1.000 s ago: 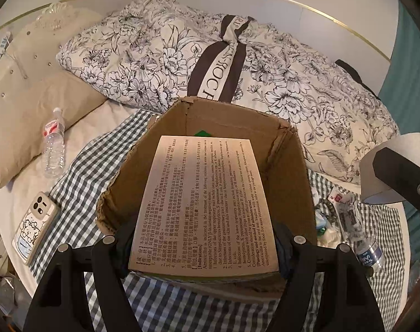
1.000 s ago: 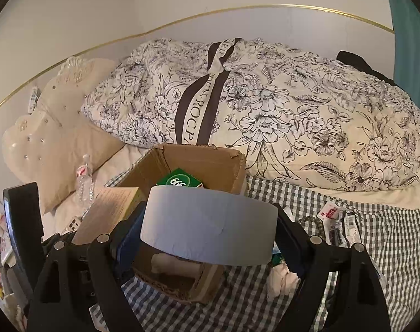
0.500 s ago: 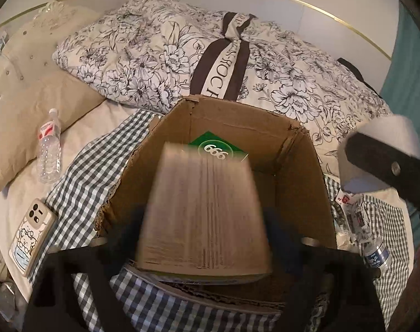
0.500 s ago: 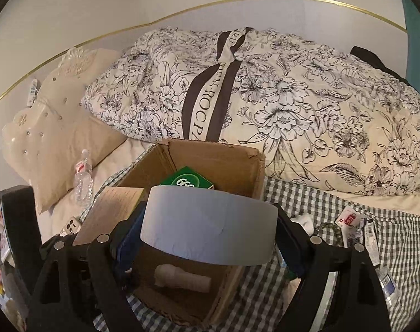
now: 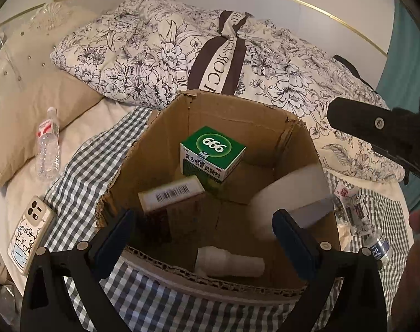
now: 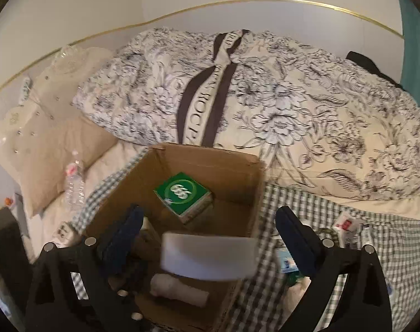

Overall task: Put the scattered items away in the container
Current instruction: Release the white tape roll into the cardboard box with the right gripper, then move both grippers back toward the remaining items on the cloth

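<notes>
An open cardboard box [image 5: 165, 127] [image 6: 237, 163] stands on a checked cloth. Inside it are a green "999" medicine box [image 5: 212, 153] [image 6: 182, 193], a tan box with a barcode [image 5: 171, 195], blurred in motion, and a white bottle lying flat [image 5: 229, 261] [image 6: 179, 290]. A white curved object [image 5: 290, 196] [image 6: 210, 257] is blurred inside the box's opening. My left gripper [image 5: 203, 238] is open and empty over the box's near rim. My right gripper [image 6: 208, 238] is open above the box, the white object just below its fingers.
A water bottle [image 5: 46, 146] and a phone [image 5: 30, 233] lie left of the box. Small packets [image 5: 348, 207] [image 6: 348, 227] and a bottle [image 5: 377, 247] lie to the right. A floral duvet [image 5: 210, 55] and beige pillow [image 5: 21, 88] lie behind.
Both grippers opened. The tan box left my left gripper and dropped into the cardboard box. The white curved object left my right gripper and is falling in.
</notes>
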Action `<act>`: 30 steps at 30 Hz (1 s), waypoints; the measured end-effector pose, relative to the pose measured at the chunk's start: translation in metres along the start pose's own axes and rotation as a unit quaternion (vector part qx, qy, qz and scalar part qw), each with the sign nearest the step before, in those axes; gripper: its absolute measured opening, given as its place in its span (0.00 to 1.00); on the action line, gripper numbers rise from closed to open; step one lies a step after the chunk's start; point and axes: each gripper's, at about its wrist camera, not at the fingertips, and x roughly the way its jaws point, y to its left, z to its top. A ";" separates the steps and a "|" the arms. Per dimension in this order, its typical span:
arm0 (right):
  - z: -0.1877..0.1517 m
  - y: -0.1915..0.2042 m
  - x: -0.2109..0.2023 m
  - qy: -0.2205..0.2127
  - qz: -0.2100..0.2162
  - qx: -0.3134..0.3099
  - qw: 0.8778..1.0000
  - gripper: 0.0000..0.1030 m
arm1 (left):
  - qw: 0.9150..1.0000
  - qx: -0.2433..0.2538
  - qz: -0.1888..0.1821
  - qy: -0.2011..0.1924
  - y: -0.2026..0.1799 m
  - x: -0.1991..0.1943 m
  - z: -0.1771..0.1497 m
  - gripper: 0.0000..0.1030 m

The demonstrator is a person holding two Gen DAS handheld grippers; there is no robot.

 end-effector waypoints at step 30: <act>-0.093 -0.202 -0.137 0.003 -0.138 0.122 0.983 0.94 | 0.995 0.082 -0.064 0.002 -0.135 -0.071 -0.058 0.99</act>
